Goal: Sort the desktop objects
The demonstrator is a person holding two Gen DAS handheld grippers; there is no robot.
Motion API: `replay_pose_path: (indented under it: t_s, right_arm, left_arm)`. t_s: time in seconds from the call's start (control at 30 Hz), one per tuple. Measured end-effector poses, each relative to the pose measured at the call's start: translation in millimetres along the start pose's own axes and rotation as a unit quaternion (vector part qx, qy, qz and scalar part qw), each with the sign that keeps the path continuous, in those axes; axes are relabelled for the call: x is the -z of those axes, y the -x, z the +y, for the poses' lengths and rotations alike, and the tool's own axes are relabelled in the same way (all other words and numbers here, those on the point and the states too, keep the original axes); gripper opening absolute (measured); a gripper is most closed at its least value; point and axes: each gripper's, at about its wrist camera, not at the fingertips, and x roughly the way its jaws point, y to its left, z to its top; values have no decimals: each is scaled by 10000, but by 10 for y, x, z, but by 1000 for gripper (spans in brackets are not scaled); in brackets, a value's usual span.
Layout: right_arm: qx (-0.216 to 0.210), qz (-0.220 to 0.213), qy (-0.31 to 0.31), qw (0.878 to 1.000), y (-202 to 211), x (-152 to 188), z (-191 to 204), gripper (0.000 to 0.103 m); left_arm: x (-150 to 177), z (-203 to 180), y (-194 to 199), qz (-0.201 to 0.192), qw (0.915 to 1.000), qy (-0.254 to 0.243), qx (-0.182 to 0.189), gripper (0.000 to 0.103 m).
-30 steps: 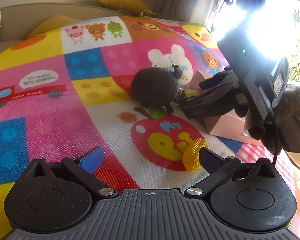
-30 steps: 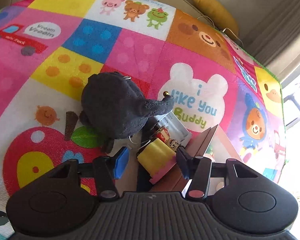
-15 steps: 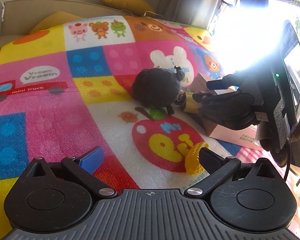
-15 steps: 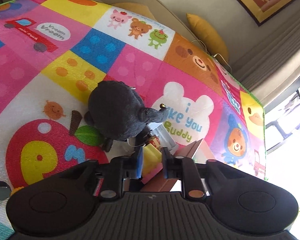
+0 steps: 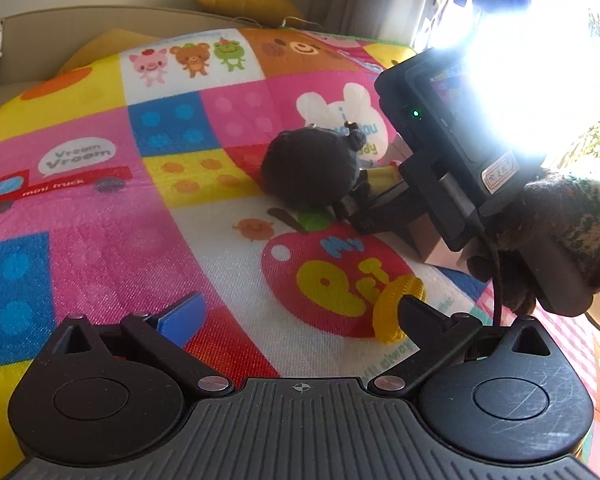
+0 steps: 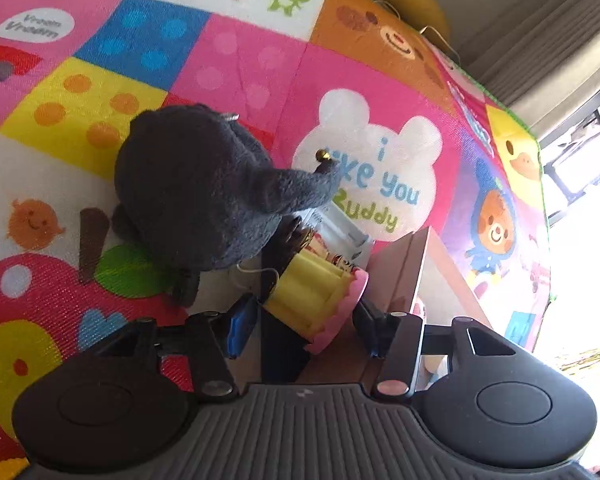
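A dark grey plush toy lies on the colourful play mat; it also shows in the left wrist view. Right of it stands a pink open box, with a yellow and pink toy lying against it. My right gripper is open, its fingers either side of the yellow toy and apart from it. My left gripper is open and empty low over the mat. A yellow ridged disc lies beside its right finger.
A small printed packet lies between the plush and the box. A beige sofa with yellow cushions borders the mat's far side. A bright window glares at the right. The right gripper's body and gloved hand fill the right of the left wrist view.
My right gripper shut on the yellow toy half a second ago and has now opened again, lower and closer over the toy. The left gripper has barely moved.
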Motion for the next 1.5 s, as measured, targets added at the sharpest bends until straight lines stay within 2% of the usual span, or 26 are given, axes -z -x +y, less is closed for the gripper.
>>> replay_pose_path:
  t_s: [0.1,0.23,0.27,0.3,0.4,0.53,0.67,0.73,0.8,0.87,0.93,0.97,1.0,1.03,1.07,1.17,1.27,1.33,1.4,1.5]
  right_arm:
    - [-131,-186,-215,9995,119,47,-34,46]
    - [-254,-840,-121,9961,599,244,-120,45]
    - [-315,-952,-103,9949,749,341,-165,40]
    - [-419,-1039,-106,9936,866,442,-215,29]
    - [-601,-1093,-86,9922,1133,784,-332,29]
    - [-323,-913,110,9952,1257,1279,-399,22]
    - [-331,-781,-250,9961,1299,1634,-532,23]
    - [-430,-798,-646,9938,1309,1757,-606,29]
    - [-493,-808,-1260,9875,1268,1867,-693,57]
    - [-611,-837,-1847,9773,1241,1966,-775,59]
    - [-829,-865,-2480,9613,1212,2078,-869,59]
    - [-903,-885,-2735,9535,1202,2130,-903,60]
    - [-963,-905,-2958,9461,1188,2185,-928,62]
    - [-995,-929,-3158,9390,1172,2244,-954,63]
    - [-1002,-951,-3295,9340,1160,2298,-964,65]
    - [-978,-1007,-3444,9283,1107,2436,-951,68]
    - [-987,-1008,-3550,9242,1042,2517,-948,70]
    - [-1069,-1047,-3681,9177,1017,2559,-968,72]
    - [-1136,-1106,-3777,9122,1000,2584,-992,81]
    - [-1217,-1209,-3909,9043,1007,2641,-1020,84]
  left_arm:
    - [-1,-1,-2,6,10000,-3,-6,103]
    - [1,3,-8,20,10000,-30,-27,103]
    - [2,-1,-9,23,10000,-40,-39,103]
    - [4,-6,-12,27,10000,-51,-55,103]
    - [4,-21,-17,37,9999,-79,-117,103]
    - [-6,-107,-11,51,9988,-252,-413,103]
    - [-51,-239,57,17,9985,-384,-398,103]
    - [-114,-400,108,-205,9974,-618,-317,103]
    - [-200,-535,109,-382,9961,-786,-158,103]
    - [-300,-632,40,-352,9961,-806,-65,103]
    - [-381,-735,-84,-270,9958,-869,-34,100]
    - [-407,-794,-161,-197,9949,-988,-56,97]
    - [-423,-853,-252,-92,9934,-1138,-113,83]
    - [-434,-896,-327,-11,9921,-1237,-188,75]
    - [-440,-938,-405,53,9910,-1311,-276,76]
    - [-471,-1001,-638,159,9874,-1482,-527,76]
    - [-507,-1064,-807,261,9824,-1724,-662,70]
    - [-516,-1114,-894,338,9771,-1954,-767,49]
    - [-510,-1157,-911,395,9724,-2142,-835,48]
    - [-479,-1240,-795,310,9608,-2555,-1028,48]
